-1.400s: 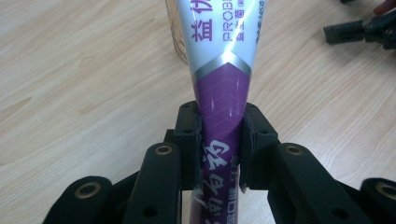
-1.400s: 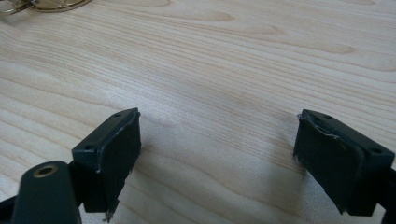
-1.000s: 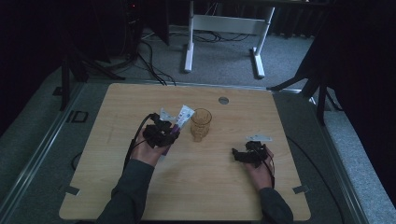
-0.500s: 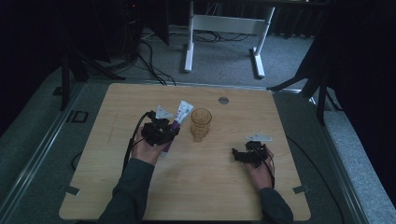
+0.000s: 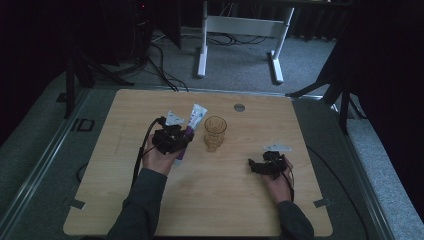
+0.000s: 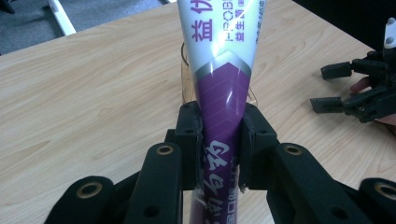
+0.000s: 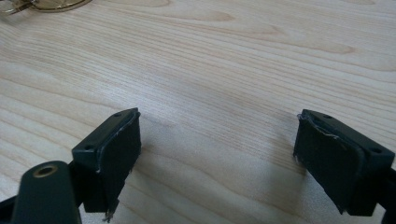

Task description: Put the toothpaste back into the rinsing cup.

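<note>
My left gripper [image 5: 172, 139] [image 6: 219, 135] is shut on a white and purple toothpaste tube [image 5: 192, 122] [image 6: 223, 60], its pads pressing the purple lower part; the tube points up and away toward the table's far side. An amber glass cup [image 5: 214, 133] stands upright just right of the tube, and its base [image 6: 186, 88] peeks out behind the tube in the left gripper view. My right gripper [image 5: 256, 167] [image 7: 217, 154] rests low over bare wood at the right, jaws wide open with nothing between them. It also appears at the right edge of the left gripper view [image 6: 327, 86].
The wooden table [image 5: 125, 200] has a round grommet hole [image 5: 239, 107] near its far edge. The cup's base [image 7: 46, 4] lies at the top left of the right gripper view. A white desk frame [image 5: 240, 30] and cables stand on the floor beyond the table.
</note>
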Tool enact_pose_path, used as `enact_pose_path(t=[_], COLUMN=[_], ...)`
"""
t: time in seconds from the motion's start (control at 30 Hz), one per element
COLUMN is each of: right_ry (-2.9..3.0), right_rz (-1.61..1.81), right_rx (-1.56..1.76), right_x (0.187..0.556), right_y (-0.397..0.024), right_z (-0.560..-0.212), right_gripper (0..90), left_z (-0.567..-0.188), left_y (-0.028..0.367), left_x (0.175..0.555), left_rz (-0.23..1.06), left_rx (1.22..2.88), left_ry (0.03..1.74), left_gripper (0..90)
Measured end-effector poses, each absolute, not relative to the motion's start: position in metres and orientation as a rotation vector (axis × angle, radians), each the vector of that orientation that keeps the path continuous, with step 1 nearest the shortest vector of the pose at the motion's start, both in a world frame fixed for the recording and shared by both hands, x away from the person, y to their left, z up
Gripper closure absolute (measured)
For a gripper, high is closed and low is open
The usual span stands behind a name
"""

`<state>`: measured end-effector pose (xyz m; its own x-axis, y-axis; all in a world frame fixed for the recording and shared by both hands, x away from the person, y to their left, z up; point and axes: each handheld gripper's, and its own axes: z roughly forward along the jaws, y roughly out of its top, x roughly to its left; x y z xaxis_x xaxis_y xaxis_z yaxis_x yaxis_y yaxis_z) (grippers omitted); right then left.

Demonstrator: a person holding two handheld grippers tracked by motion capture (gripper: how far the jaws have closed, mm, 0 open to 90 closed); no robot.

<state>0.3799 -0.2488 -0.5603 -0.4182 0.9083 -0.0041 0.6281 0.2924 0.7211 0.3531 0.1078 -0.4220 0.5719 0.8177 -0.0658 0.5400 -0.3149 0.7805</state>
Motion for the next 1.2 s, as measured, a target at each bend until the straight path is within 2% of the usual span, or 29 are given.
enact_pose_path(t=[0.47, 1.2], right_ry=[2.153, 2.152], right_rz=[0.913, 0.913], right_rx=[1.376, 1.376], right_x=[0.3799, 0.38], right_y=[-0.2488, -0.2488], right_z=[-0.5602, -0.5602], right_gripper=[14.7, 14.7], left_z=[-0.4227, -0.4242], left_y=[0.1077, 0.1061], left_x=[0.3566, 0.3624], left_rz=[0.498, 0.49], left_rx=[1.944, 1.91], left_ry=[1.086, 1.058], left_gripper=[72.7, 72.6])
